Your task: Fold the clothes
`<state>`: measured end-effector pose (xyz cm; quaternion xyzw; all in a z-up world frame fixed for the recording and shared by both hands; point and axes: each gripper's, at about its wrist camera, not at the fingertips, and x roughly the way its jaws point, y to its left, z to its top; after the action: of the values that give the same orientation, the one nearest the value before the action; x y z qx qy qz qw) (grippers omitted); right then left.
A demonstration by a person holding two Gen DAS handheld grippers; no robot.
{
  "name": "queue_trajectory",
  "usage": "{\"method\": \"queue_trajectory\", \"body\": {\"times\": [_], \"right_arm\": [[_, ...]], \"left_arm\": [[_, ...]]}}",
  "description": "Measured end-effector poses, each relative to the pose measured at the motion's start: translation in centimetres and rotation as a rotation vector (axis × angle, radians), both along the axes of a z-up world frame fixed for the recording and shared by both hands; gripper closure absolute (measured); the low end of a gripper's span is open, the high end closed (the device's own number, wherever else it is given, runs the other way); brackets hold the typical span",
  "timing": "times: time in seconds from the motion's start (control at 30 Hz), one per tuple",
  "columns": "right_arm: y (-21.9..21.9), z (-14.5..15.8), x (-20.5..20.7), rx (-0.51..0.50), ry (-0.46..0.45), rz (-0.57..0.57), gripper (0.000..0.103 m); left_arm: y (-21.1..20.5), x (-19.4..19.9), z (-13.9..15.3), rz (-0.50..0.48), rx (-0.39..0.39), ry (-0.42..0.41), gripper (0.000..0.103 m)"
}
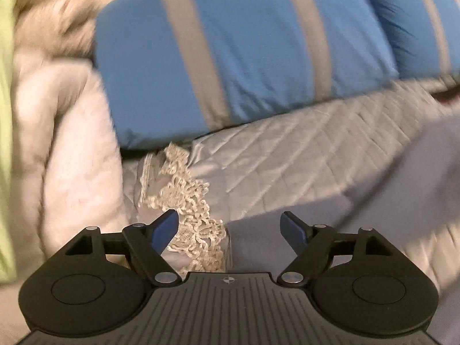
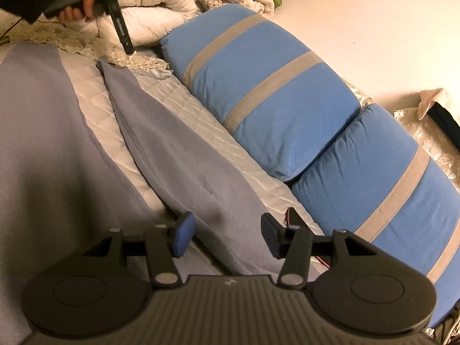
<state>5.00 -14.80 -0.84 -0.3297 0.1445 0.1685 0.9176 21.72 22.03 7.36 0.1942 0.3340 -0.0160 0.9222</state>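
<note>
The right gripper (image 2: pixel 225 234) hovers with jaws apart over a grey-blue garment (image 2: pixel 172 155) spread on the quilted bedspread (image 2: pixel 201 115). Farther along it, the left gripper (image 1: pixel 230 230) gapes empty near lace trim (image 1: pixel 189 201), with blue striped pillows (image 2: pixel 258 86) beyond.

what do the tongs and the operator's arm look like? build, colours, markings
Both tongs, left and right, are matte black: ribbed base plate, two round discs, silver pivot pins, linkage arms, blue finger pads. A small crosshair mark sits on the base. The operator's left hand is bare, with a dark sleeve.
</note>
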Motion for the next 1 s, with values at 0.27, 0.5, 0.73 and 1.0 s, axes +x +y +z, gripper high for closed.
{"method": "queue_trajectory", "body": {"times": [0.27, 0.5, 0.73, 1.0], "right_arm": [[-1.1, 0.3, 0.8, 0.027, 0.017, -0.035, 0.036], [-1.7, 0.3, 1.0, 0.042, 0.025, -0.042, 0.036], [-2.0, 0.4, 1.1, 0.059, 0.035, -0.055, 0.035], [-2.5, 1.1, 1.2, 0.107, 0.038, -0.066, 0.032]], "left_arm": [[2.5, 4.3, -3.1, 0.086, -0.208, 0.091, 0.032], [3.5, 5.9, -4.2, 0.116, -0.301, 0.134, 0.097], [2.8, 6.2, -3.7, 0.209, -0.184, 0.025, 0.098], [2.3, 6.1, -3.9, 0.21, -0.028, 0.007, 0.046]]}}
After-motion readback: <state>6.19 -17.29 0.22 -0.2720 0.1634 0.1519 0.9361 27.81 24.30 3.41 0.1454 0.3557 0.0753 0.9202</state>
